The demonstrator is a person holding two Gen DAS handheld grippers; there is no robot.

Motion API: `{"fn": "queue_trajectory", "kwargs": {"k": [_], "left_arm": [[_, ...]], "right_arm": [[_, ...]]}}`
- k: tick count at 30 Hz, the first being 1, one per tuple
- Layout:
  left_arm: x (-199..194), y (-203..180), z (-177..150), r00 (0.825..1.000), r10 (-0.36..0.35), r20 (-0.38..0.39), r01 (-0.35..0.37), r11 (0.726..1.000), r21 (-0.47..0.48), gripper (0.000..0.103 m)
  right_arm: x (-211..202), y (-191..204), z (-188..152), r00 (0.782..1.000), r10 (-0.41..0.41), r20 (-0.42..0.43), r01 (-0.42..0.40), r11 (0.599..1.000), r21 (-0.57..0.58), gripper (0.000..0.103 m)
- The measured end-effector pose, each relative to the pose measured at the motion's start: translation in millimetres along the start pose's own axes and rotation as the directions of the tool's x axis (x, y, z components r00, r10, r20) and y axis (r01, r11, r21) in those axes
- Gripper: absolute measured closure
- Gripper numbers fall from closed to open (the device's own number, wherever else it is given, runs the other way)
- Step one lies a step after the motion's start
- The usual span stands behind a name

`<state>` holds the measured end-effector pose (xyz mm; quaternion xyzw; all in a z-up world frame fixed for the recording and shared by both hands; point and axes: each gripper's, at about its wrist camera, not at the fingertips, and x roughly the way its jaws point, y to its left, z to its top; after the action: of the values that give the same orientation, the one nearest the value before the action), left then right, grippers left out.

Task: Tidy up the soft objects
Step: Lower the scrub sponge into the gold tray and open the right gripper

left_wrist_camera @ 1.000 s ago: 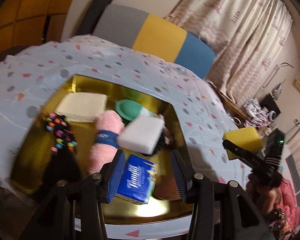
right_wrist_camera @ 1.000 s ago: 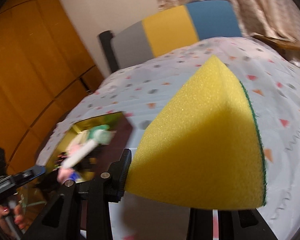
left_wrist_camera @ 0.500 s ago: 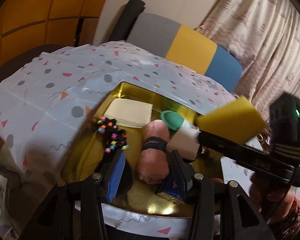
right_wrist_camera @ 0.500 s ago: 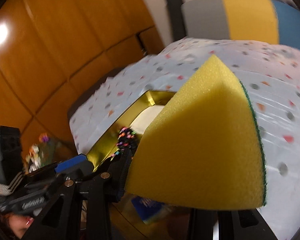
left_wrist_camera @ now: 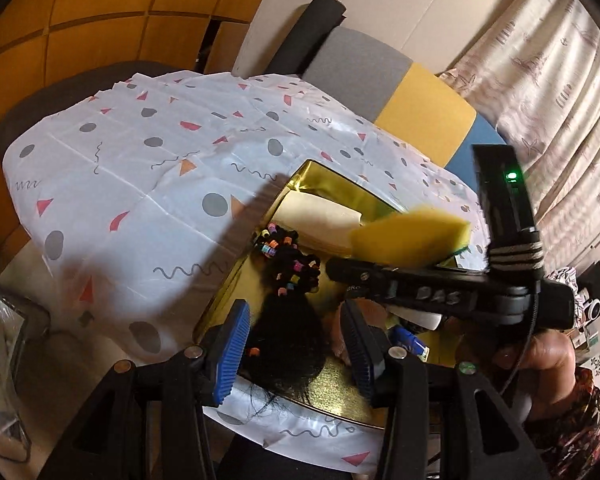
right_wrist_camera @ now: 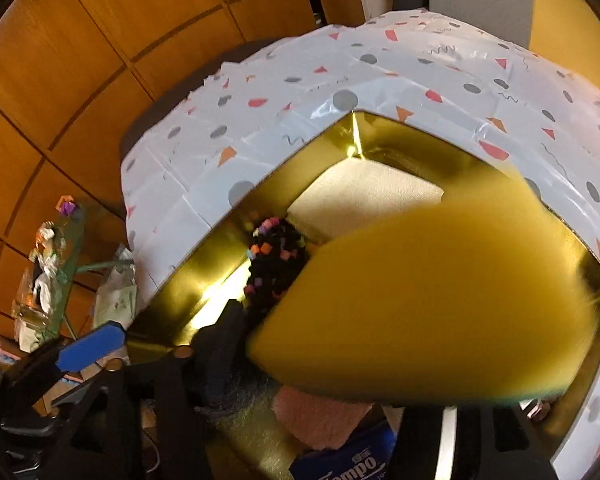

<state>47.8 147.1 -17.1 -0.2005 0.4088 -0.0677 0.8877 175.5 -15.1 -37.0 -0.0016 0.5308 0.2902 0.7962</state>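
— Now the right gripper has swung over the shiny gold tray; its jaws have just been opening, releasing the yellow foam sponge.
— And the left gripper?
— Spread, empty, at the tray's near edge.

The shiny gold tray is crowded: a folded cream cloth fills its far corner and a black wig with coloured beads lies beside it. A blurred yellow sponge hangs over the middle. The spotted white tablecloth left of the tray lies bare.
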Motion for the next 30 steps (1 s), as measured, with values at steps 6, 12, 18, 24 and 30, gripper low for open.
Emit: {"fn": "queue_trajectory", "kwargs": {"k": [6,12,18,24,30], "left_arm": [[2,1,-2,1.000,-0.008,-0.004,0.008,1.000,-0.009,0.056],[5,-3,-6,1.000,-0.016,-0.019,0.016,1.000,0.003,0.056],[5,-7,-8,0.999,-0.026,-0.021,0.026,1.000,0.015,0.056],[6,-8,-8,0.999,-0.032,-0.028,0.032,0.999,0.015,0.056],[8,-10,-10,0.999,-0.032,-0.038,0.033,0.999,0.020,0.056]], "right_arm": [[-38,-13,-11,0.992,0.000,0.128,-0.010,0.997,0.081,0.019],[-72,-31,-30,0.969,0.000,0.246,-0.045,0.983,0.181,0.019],[-97,-47,-43,0.942,-0.074,0.328,-0.009,0.970,0.244,0.056],[-80,-56,-47,0.962,-0.123,0.242,0.052,0.958,0.282,0.065],[-54,-49,-26,0.966,-0.149,0.211,0.101,0.969,0.224,0.065]]}}
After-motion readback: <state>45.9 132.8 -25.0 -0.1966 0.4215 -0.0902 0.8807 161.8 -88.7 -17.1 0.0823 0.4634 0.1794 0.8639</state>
